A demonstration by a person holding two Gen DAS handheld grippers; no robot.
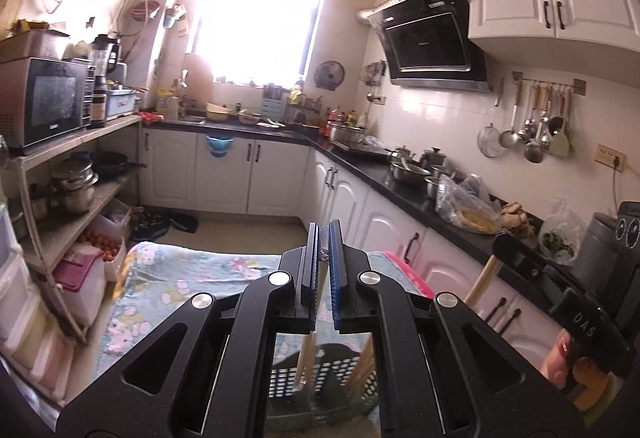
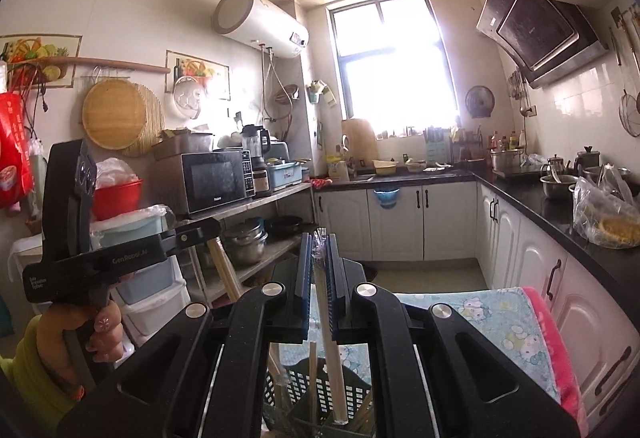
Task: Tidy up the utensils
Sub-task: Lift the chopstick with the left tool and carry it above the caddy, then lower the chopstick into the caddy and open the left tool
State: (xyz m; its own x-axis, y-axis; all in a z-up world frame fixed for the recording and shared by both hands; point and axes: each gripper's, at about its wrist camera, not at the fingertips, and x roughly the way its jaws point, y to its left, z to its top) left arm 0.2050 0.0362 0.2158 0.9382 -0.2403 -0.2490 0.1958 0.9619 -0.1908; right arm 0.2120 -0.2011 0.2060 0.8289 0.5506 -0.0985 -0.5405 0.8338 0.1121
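In the left wrist view my left gripper [image 1: 323,229] is shut on thin wooden chopsticks [image 1: 304,356] that hang down into a black perforated basket [image 1: 326,378]. My right gripper [image 1: 501,241] shows at the right, gripping a pale stick [image 1: 482,280]. In the right wrist view the right gripper [image 2: 320,238] is shut on a pale pair of chopsticks in a clear sleeve [image 2: 330,338]. Its lower end reaches into the basket [image 2: 348,394]. The left gripper [image 2: 210,229] is at the left in a hand [image 2: 102,330], with wooden sticks [image 2: 225,270] under its tip.
The basket stands on a table with a floral cloth [image 2: 496,322] and a pink edge. A black counter [image 1: 400,178] with pots and bags runs along the right. A shelf [image 1: 76,142] with a microwave and pans stands at the left. More sticks lean inside the basket.
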